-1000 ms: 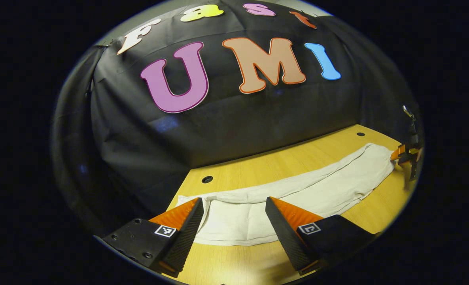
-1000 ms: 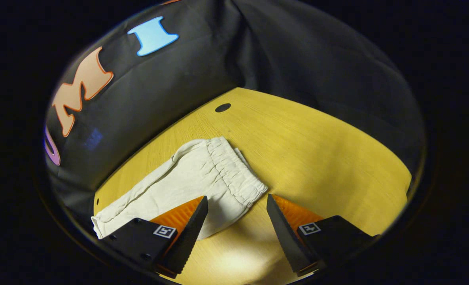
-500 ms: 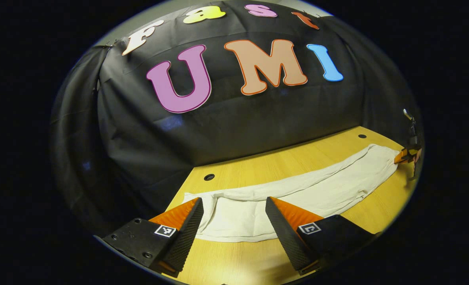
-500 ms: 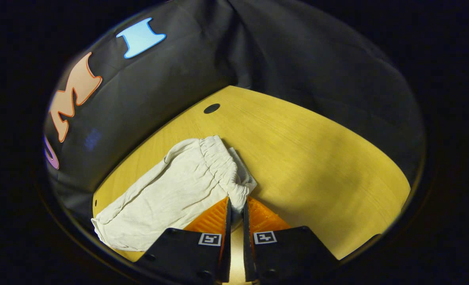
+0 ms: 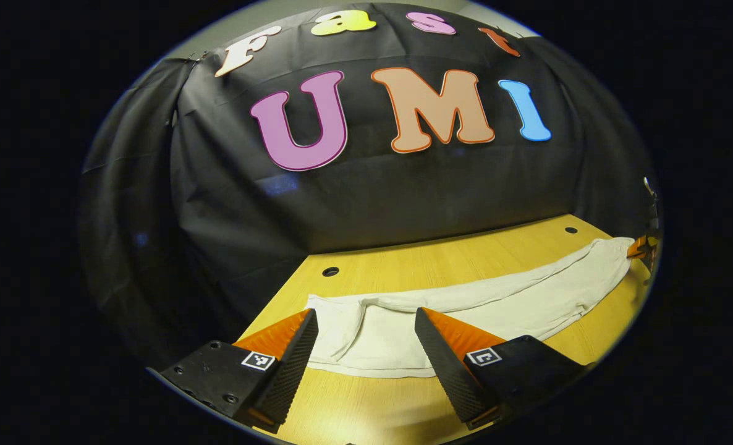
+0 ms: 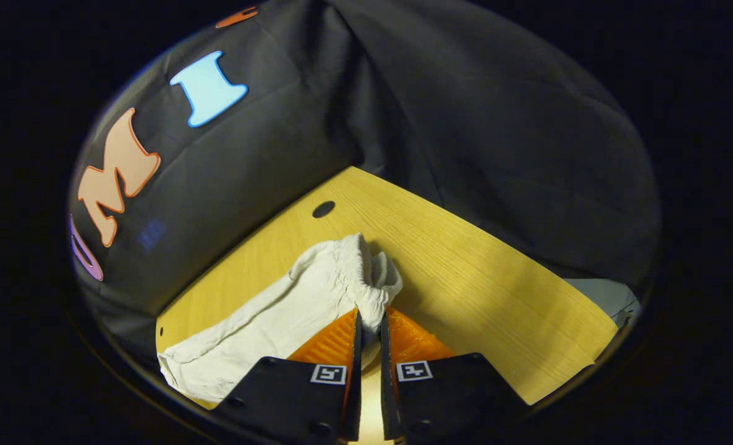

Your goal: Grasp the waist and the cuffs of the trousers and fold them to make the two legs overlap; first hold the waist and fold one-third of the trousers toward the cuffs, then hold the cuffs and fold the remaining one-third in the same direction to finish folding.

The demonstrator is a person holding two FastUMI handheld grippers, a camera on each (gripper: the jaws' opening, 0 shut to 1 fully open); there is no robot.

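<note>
Right gripper [image 6: 367,324]: fingers closed together, pinching the gathered waistband of the trousers [image 6: 292,309], that end bunched up off the table [image 6: 478,290]. Left gripper [image 5: 363,337]: fingers wide apart, holding nothing, over the cuff end. One pair of trousers [image 5: 484,303], laid lengthwise. Two round holes in the tabletop [image 5: 403,269].

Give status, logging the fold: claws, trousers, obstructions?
Right claw shut on trousers waist. Left claw open over the cuffs. Table around them unobstructed.
</note>
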